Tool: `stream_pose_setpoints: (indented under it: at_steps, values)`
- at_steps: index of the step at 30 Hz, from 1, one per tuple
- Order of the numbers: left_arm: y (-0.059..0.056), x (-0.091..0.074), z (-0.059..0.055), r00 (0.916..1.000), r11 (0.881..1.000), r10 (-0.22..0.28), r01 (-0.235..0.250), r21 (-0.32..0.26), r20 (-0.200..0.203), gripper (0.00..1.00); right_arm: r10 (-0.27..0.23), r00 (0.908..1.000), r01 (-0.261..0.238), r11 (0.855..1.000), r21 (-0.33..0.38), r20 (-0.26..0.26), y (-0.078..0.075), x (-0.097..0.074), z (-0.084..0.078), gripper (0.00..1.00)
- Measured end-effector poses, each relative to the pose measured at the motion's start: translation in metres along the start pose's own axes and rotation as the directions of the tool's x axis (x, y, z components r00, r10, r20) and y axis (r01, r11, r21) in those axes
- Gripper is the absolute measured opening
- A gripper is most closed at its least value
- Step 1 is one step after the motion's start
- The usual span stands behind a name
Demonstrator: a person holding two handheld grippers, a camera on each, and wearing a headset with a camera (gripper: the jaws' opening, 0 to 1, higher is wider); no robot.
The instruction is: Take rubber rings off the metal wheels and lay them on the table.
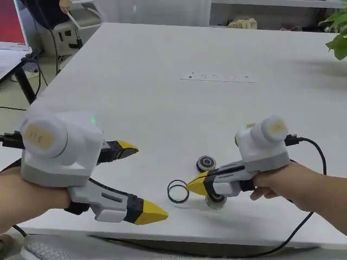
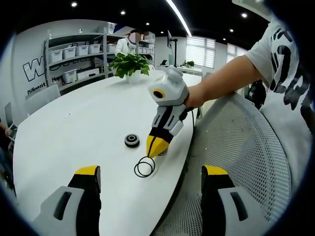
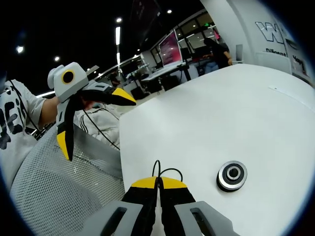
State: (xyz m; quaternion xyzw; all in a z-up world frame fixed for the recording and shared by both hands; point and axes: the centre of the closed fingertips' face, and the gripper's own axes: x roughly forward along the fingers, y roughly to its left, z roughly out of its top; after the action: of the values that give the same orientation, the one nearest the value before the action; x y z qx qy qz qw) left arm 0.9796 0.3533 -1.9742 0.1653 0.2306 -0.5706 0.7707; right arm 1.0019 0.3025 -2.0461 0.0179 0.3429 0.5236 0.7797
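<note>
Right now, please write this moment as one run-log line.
left gripper open | right gripper shut on rubber rings, on table | metal wheel apart, untouched

Place: office-lab | storage-bin shelves [image 2: 74,56] | monitor [image 3: 171,49] | potted plant [image 2: 129,64] | mesh chair [image 2: 236,140]

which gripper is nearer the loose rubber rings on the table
Right. The right gripper is shut on the rubber rings at its tips; the left gripper hangs open, apart from them.
</note>
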Motion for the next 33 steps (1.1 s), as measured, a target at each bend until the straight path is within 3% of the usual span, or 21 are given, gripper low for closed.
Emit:
stream_pose_setpoints:
  at_steps: [12,33]
  values:
    - [0.001,-0.005,0.000,1.0000,1.000,0.010,-0.010,-0.005,0.001,0.82,-0.035,0.9991,0.035,0.999,0.008,-0.023,-0.008,0.009,-0.004,0.00]
    - [0.000,-0.006,-0.002,1.0000,1.000,0.008,-0.008,-0.012,-0.005,0.81,-0.103,0.9927,0.104,0.994,0.019,-0.063,-0.021,0.009,-0.015,0.01]
